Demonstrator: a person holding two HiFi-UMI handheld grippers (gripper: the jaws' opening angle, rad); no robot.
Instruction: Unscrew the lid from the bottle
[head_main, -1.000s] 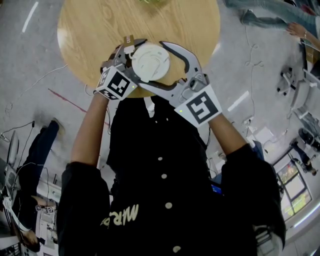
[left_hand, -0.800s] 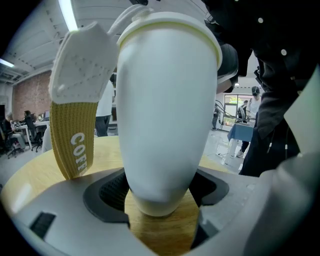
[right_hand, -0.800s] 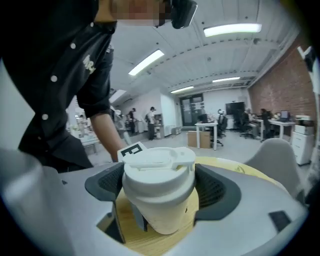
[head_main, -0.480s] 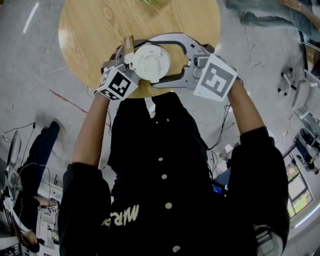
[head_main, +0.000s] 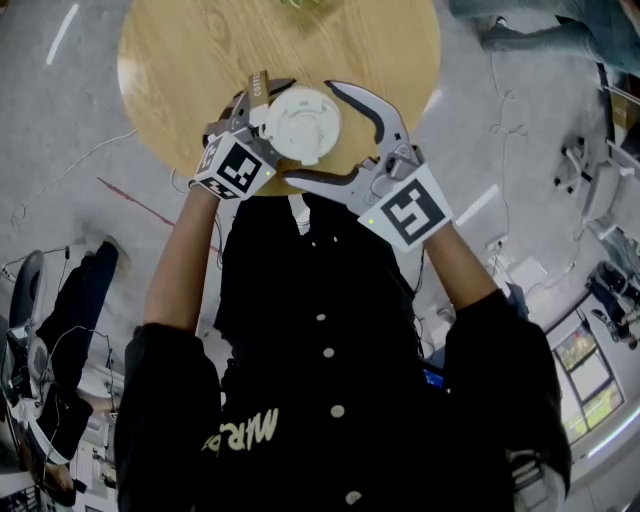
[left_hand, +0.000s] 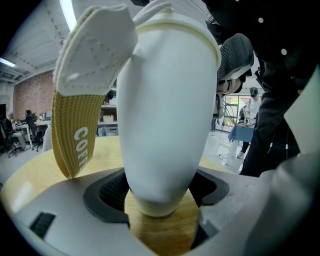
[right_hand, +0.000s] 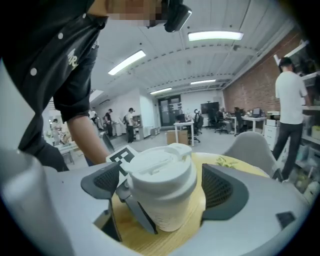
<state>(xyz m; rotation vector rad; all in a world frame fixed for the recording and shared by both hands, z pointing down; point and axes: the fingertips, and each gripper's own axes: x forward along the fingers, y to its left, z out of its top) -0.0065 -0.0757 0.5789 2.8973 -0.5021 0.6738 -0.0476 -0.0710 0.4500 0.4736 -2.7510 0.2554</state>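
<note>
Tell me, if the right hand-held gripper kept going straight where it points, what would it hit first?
Most likely the white lid of the bottle. It stands straight ahead of the right hand-held gripper, between its opening jaws and apparently clear of both pads.

Room around the bottle (left_hand: 165, 125) is tight. The left gripper (left_hand: 159, 192) clamps its body from the left. The right gripper (right_hand: 162, 187) brackets the lid (right_hand: 160, 165) from the near right, jaws opening, with a slim gap at each pad. A woven strap (left_hand: 75, 135) hangs by the bottle's left. On its near side the person's dark jacket (head_main: 320, 330) crowds in. Beyond the bottle the table (head_main: 190, 50) lies bare up to a green thing (head_main: 297, 3) at the far edge.
</note>
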